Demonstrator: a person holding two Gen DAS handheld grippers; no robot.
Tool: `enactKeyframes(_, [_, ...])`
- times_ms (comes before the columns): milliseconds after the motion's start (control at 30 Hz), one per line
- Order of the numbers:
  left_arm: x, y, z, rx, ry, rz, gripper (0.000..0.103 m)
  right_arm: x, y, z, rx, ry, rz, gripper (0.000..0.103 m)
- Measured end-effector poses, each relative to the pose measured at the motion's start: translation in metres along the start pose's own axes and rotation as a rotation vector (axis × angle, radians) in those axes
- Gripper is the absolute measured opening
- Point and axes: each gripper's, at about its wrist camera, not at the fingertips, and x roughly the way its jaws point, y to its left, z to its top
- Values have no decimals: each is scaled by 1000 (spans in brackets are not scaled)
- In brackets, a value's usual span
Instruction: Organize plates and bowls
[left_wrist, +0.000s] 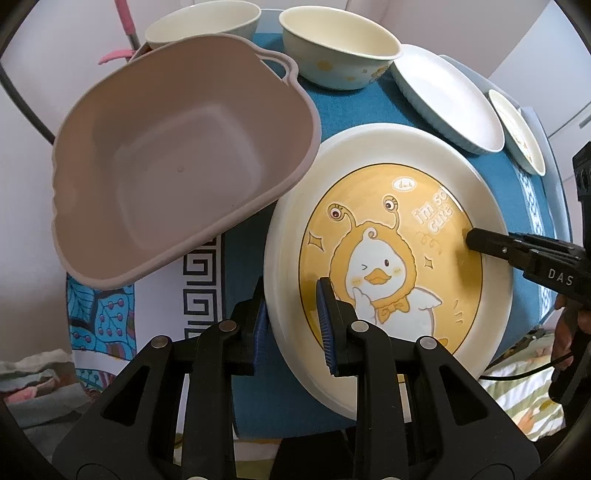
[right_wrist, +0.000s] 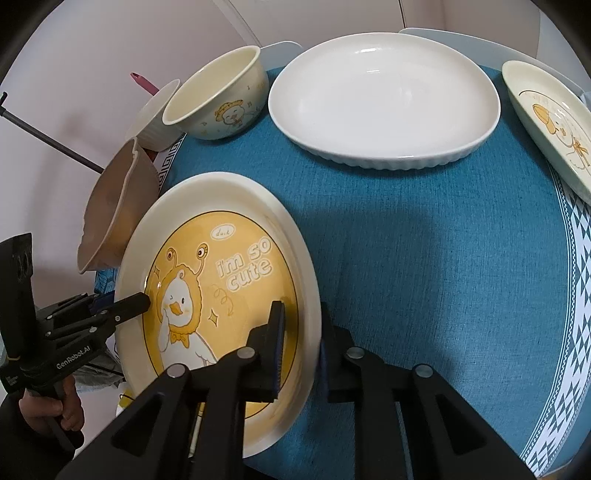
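A large cream plate with a yellow duck picture (left_wrist: 388, 258) is held tilted above the blue tablecloth; it also shows in the right wrist view (right_wrist: 221, 288). My left gripper (left_wrist: 291, 321) is shut on its near-left rim. My right gripper (right_wrist: 299, 350) is shut on the opposite rim and shows from the side in the left wrist view (left_wrist: 476, 236). A taupe plastic basin (left_wrist: 177, 162) sits left of the plate. Two cream bowls (left_wrist: 340, 48) (left_wrist: 203, 22), a white oval dish (right_wrist: 384, 96) and a small duck plate (right_wrist: 550, 122) stand farther back.
The table (right_wrist: 443, 277) has a blue cloth with a patterned border. A pink handle (left_wrist: 125, 22) stands behind the basin. Bedding lies on the floor below the table edge (left_wrist: 524, 398).
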Motion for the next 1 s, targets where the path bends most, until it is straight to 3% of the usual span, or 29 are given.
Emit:
enactKeyframes(267, [0,-10,-5,-22,1,28,24,-4,0,-7,-4,-22,-16,20])
enactKeyframes(367, [0,-14,-12,-30,0,19,29,-11,0,-12,-23,-40,-40,38])
enactKeyframes(400, [-2,-14,-13,-39,-3,8,39,-14,-1,-15,-21,-44,-44,50])
enactKeyframes(433, [-5,-14,-16,-54,-10,-1,61,-17,-2,-17,-19,-48,-42,55])
enactKeyframes(500, [-16,-15,-20,-79,-46,18,90,-26,-4,-23,-20,-60,-36,55])
enactKeyframes(533, [-24,-17,-23,-88,-72,37,93,-30,-5,-25,-25,-67,-35,55])
enactKeyframes(600, [-37,-22,-25,-94,-91,59,93,-39,-7,-28,-38,-79,-31,55])
enactKeyframes(667, [-51,-30,-25,-106,-110,88,93,-50,-8,-29,-53,-96,-23,73])
enactKeyframes(700, [-58,-37,-24,-112,-124,95,93,-58,-10,-29,-64,-110,-12,92])
enactKeyframes(733, [-68,-43,-22,-122,-148,101,93,-68,-11,-28,-79,-130,-1,102])
enactKeyframes(867, [-113,-72,-3,-149,-289,101,94,-108,-20,-18,-157,-221,21,102])
enactKeyframes(1000, [-154,-113,28,-154,-470,106,103,-150,-29,8,-245,-315,18,102])
